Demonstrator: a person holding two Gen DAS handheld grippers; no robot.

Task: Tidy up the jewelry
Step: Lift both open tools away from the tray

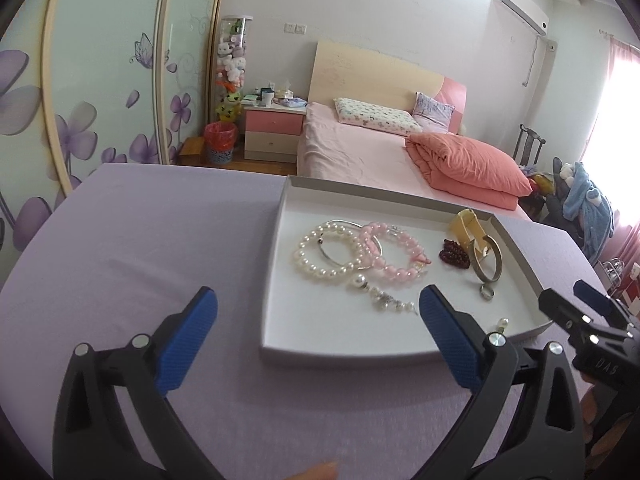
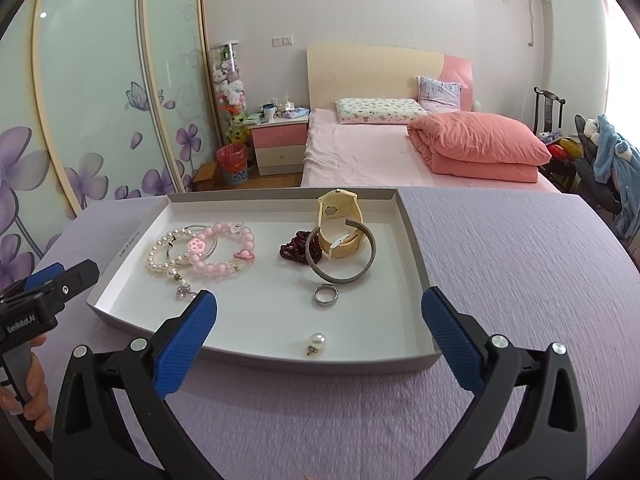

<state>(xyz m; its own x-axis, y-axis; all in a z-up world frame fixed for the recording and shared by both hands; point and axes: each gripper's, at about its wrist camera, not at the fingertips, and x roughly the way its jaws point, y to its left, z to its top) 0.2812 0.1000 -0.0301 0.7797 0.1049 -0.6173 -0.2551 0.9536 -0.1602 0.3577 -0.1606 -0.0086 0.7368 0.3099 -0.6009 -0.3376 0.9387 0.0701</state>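
A shallow white tray (image 2: 416, 264) (image 1: 272, 280) on the lilac table holds the jewelry. In it lie a white pearl bracelet (image 2: 160, 258) (image 1: 304, 264), a pink bead bracelet (image 2: 224, 268) (image 1: 396, 270), a thin silver bangle (image 1: 344, 225), a dark red bead bracelet (image 2: 298, 250) (image 1: 454, 256), a grey cuff bangle (image 2: 340, 274) (image 1: 490, 274), a cream watch (image 2: 340, 216) (image 1: 468, 228), a silver ring (image 2: 326, 295) (image 1: 487, 292) and a pearl earring (image 2: 317, 341) (image 1: 502, 323). My left gripper (image 1: 318, 316) is open and empty at the tray's near left corner. My right gripper (image 2: 318, 320) is open and empty over the tray's near edge.
The table wears a lilac cloth (image 2: 520, 280). Beyond its far edge stand a pink bed (image 2: 400, 152), a nightstand (image 2: 280, 148) and a mirrored wardrobe (image 2: 100, 100). A chair with clothes (image 2: 608, 152) stands at the right.
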